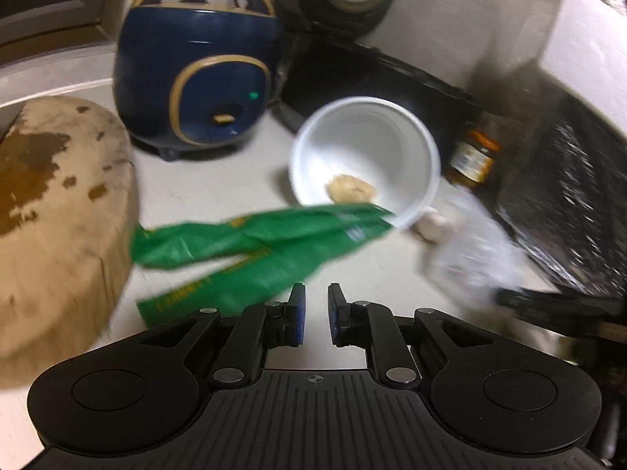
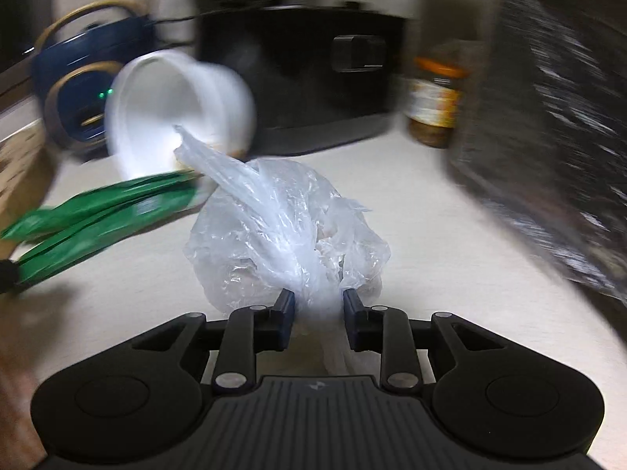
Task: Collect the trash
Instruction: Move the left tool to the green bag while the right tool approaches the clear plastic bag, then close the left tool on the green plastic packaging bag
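Right gripper clamped on clear bag | left gripper slightly apart, empty | left view only: cup holds scrap

Each fisheye rides low behind its own fingers, angled down at the table; the right sits close to the clear bag, and both share the white cup and green wrapper
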Available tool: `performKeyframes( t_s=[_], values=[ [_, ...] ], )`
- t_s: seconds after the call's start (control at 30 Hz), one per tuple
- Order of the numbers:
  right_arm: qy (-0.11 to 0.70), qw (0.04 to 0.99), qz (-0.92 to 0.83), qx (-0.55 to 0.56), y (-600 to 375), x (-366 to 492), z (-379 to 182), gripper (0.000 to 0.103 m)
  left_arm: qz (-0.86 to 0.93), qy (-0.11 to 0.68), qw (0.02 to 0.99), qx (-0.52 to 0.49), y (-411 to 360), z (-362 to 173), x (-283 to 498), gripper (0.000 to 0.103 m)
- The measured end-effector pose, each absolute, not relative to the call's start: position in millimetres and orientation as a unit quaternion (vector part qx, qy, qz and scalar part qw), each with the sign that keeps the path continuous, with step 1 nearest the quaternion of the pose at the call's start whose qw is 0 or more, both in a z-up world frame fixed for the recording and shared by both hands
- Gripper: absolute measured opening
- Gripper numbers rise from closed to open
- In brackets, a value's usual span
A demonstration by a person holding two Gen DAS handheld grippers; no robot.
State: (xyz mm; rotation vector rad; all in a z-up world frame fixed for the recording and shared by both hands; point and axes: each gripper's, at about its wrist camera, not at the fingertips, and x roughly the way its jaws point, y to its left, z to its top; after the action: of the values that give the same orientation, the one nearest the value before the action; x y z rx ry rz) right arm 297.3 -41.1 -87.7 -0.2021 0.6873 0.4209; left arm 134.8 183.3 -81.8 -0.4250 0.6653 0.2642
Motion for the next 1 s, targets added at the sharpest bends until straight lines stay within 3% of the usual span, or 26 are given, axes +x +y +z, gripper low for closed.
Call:
performKeyframes(
  t_s=[0.1,0.3,0.5,0.63,0.83,1.0],
  values=[
    [0.339,0.922,0.172,-0.079,-59.9,309.5,-88.8,0.026,0.153,0.319,0.912,-0.206,201.5,-88.3,153.6,0.015],
    [0.363,0.909,0.206,0.008,-90.8,307.2,-88.9,0.044,0.190,0.335,0.891,-0.241,226.5,-114.4,184.4,0.015],
    [0.362,0.908,0.210,0.007,-101.4,284.9,-87.0,0.044,0.083,0.362,0.898,-0.235,204.9,-123.1,204.0,0.015],
    [0.362,0.908,0.213,0.001,-100.2,280.9,-84.2,0.046,-0.001,0.392,0.909,-0.143,173.8,-121.2,219.3,0.016],
    [0.356,0.909,0.216,0.001,-103.7,271.0,-80.0,0.050,0.010,0.368,0.928,-0.053,156.4,-104.0,218.5,0.016],
    [0.352,0.908,0.226,0.002,-101.7,263.9,-77.6,0.053,0.019,0.405,0.914,0.024,159.5,-114.6,228.2,0.017]
  ],
)
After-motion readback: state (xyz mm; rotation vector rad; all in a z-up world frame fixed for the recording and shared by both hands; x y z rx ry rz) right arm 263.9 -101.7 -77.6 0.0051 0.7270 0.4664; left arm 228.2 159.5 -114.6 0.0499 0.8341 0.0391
